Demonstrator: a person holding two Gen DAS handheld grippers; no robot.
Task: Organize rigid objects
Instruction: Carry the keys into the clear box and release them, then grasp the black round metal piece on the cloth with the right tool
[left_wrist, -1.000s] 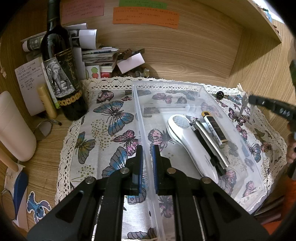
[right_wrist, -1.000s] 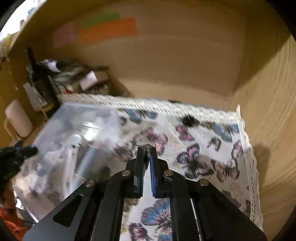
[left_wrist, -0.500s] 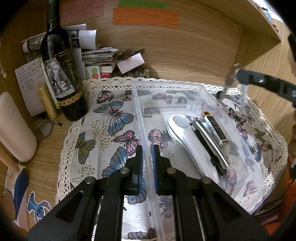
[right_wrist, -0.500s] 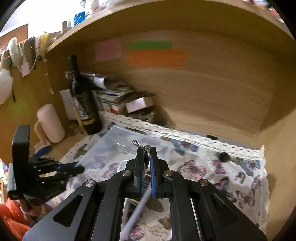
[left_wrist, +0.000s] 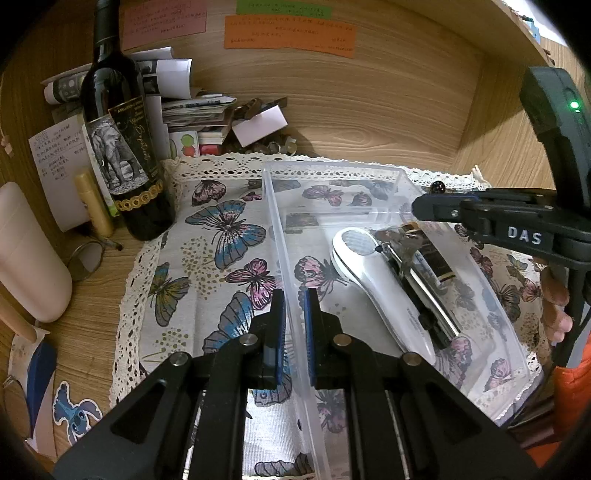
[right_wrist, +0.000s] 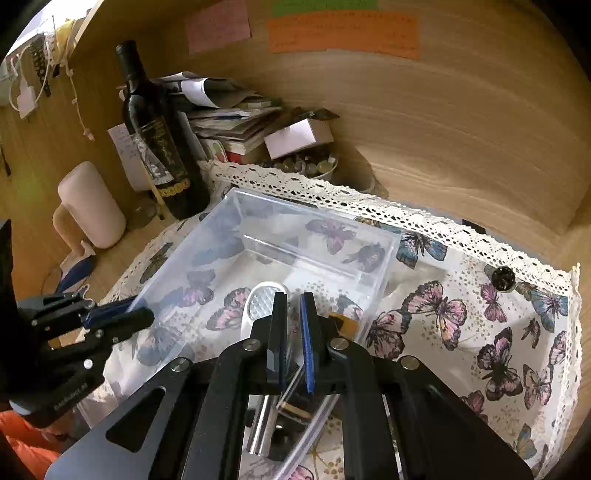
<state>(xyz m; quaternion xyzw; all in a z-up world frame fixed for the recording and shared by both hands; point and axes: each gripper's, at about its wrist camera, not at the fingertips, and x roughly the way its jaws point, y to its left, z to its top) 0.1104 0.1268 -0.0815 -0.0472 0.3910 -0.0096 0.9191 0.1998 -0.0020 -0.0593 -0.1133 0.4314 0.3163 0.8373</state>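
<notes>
A clear hard-plastic bin (left_wrist: 388, 177) sits on a lace-edged butterfly cloth (left_wrist: 207, 236). The left gripper (left_wrist: 293, 306) pinches the bin's thin left wall between its blue pads. Inside lie a smooth white oval-headed handheld device (left_wrist: 373, 280), a dark-and-chrome utility knife (left_wrist: 424, 295) and a brown tube (left_wrist: 432, 254). The right gripper (right_wrist: 291, 314) hangs over them, fingers slightly parted, nothing between. A dark glass wine bottle (left_wrist: 122, 147) stands at ten o'clock; a small black bead (right_wrist: 503, 277) rests at two.
</notes>
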